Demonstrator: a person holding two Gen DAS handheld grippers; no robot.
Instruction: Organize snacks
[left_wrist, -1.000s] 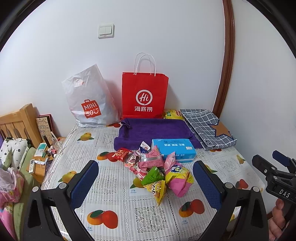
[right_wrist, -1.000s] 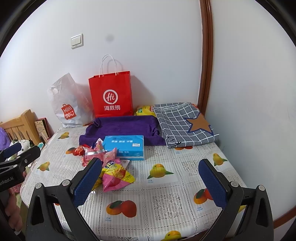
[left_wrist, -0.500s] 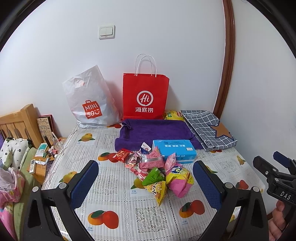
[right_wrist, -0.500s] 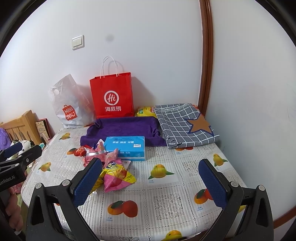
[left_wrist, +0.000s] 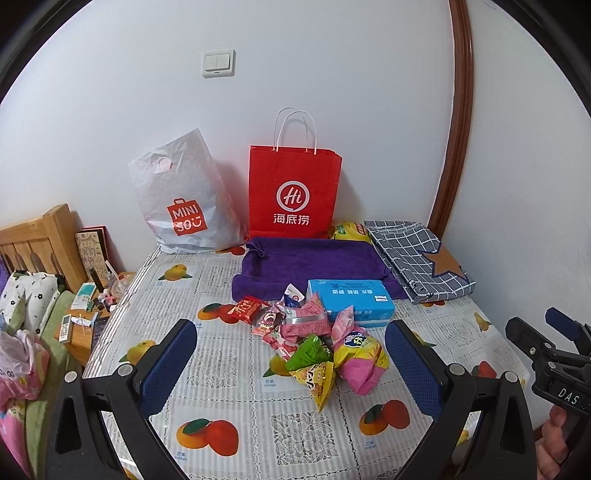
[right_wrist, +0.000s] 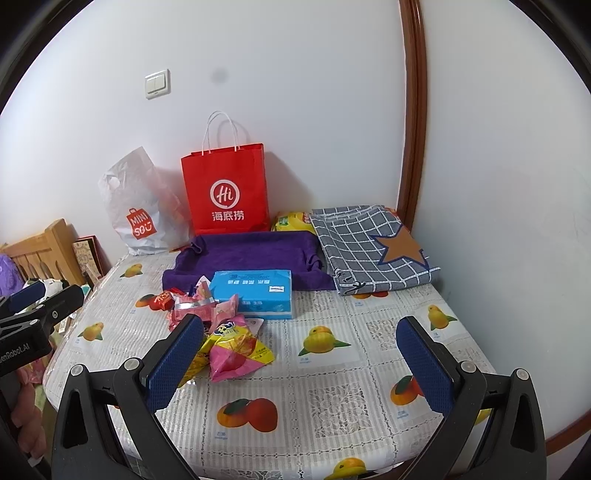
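Both grippers hover over the near edge of the table (left_wrist: 229, 413), jaws spread wide, nothing between them. Left gripper (left_wrist: 291, 354) frames the snack pile (left_wrist: 314, 343); right gripper (right_wrist: 299, 350) sits off to the right, over bare tablecloth, with the pile at its left finger.

Snack pile: table centre, just in front of the blue tissue box (left_wrist: 351, 301), touching its near side.

View differences:
- Left wrist view shows the whole pile — red packet (left_wrist: 247, 308), green packet (left_wrist: 308, 352), yellow triangular packet (left_wrist: 317, 376), pink-and-yellow bag (left_wrist: 360, 356), several pink wrappers. In the right wrist view the finger hides the green and most of the yellow one.
- Left view only: cluttered bedside stand (left_wrist: 86, 314) and floral pillow (left_wrist: 26, 295) left of the table.
- Right view only: the table's right and near-right rim, clearer star patch on the checked cloth (right_wrist: 369, 247).
- Each view catches the other gripper at its edge.

Counts: 2 bags at the wall — one red paper bag (left_wrist: 293, 195), one white plastic bag (left_wrist: 183, 203); 1 tissue box; 1 purple towel (left_wrist: 310, 258); 1 checked cloth; 1 yellow pack (left_wrist: 349, 232) behind the towel. Loose snacks: cannot count exactly, they overlap.
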